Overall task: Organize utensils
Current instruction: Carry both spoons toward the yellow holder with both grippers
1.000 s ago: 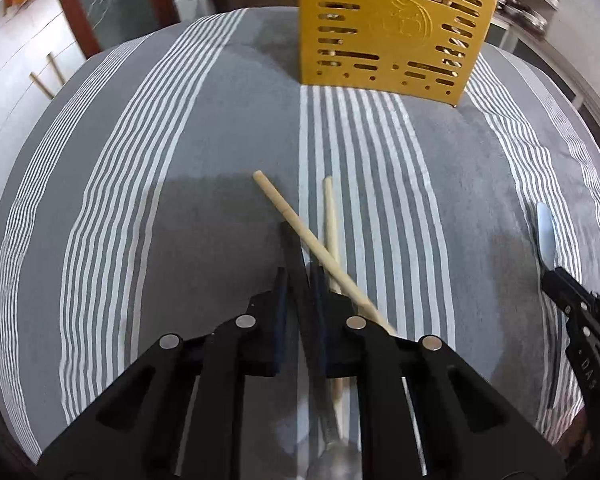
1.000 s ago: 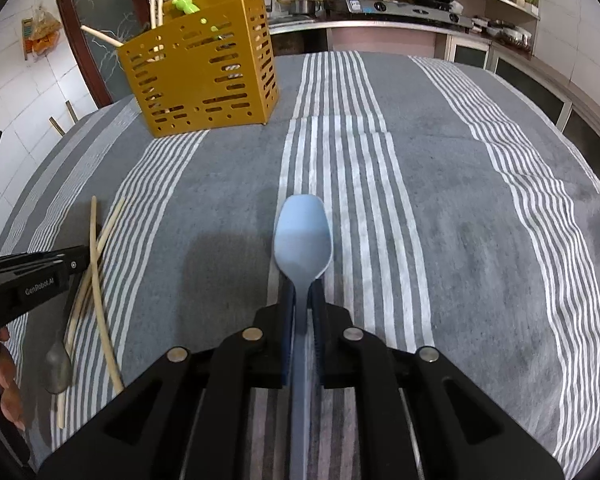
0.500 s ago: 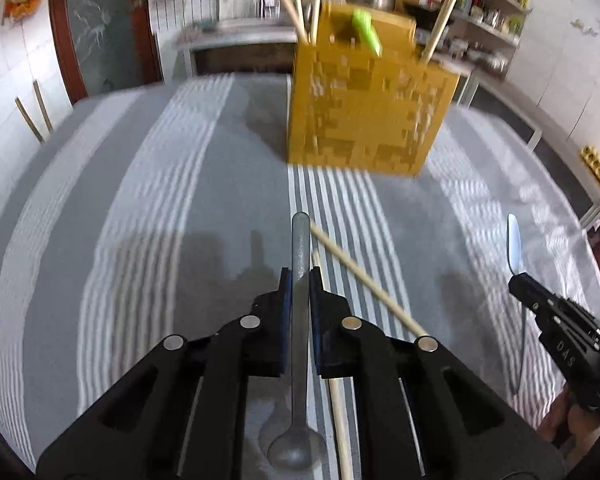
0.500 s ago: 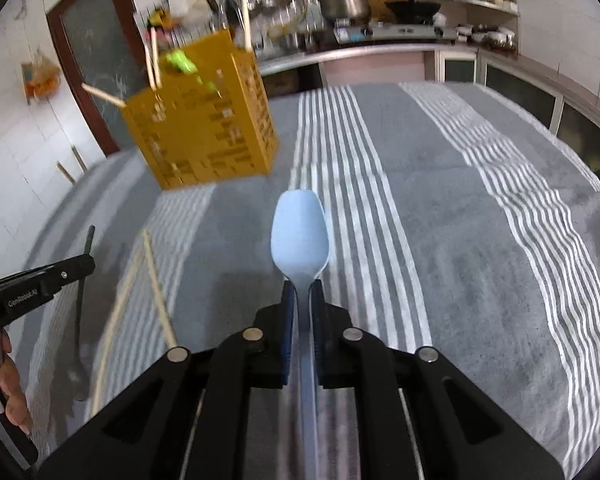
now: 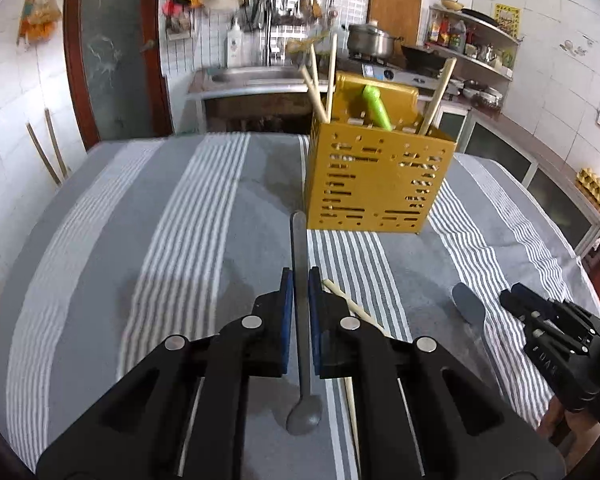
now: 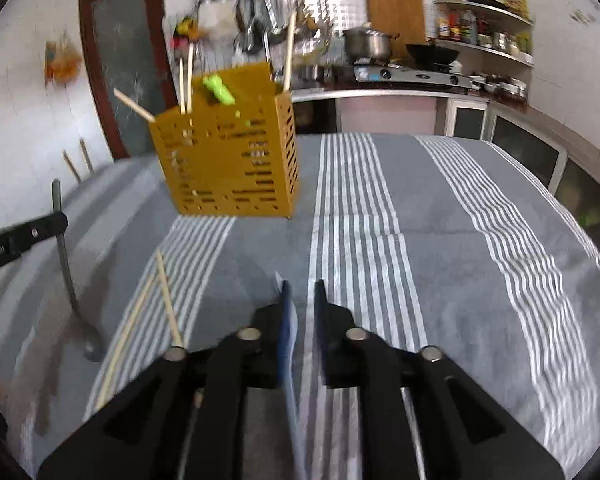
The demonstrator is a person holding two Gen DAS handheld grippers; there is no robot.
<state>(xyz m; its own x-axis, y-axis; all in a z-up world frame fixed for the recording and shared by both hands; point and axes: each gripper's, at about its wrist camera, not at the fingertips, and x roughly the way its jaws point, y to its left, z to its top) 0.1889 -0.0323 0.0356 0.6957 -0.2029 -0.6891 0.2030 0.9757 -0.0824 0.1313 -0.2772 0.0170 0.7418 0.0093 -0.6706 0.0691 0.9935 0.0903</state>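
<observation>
On the striped cloth [image 5: 188, 216] covering the bench, a yellow holder [image 5: 376, 184] is standing upright with chopsticks [image 5: 324, 80] and a green handle [image 5: 374, 106] sticking out of its top. Between the closed pads of the left tool [image 5: 300, 276] a grey metal spoon [image 5: 300, 320] is being gripped by its handle, with the bowl hanging below the tool toward the camera and the handle tip pointing at the holder's lower left corner. Two loose chopsticks [image 6: 156, 312] are lying on the cloth just beside that tool, to its right. The jaws of the right tool [image 6: 303, 286] have just been opening; a blue spoon [image 6: 290, 356] is being seen edge-on in the gap, close against the left pad, and whether it is touching cannot be told. In the left wrist view its bowl [image 5: 468, 304] is lying low by the cloth, just ahead of the right tool.
</observation>
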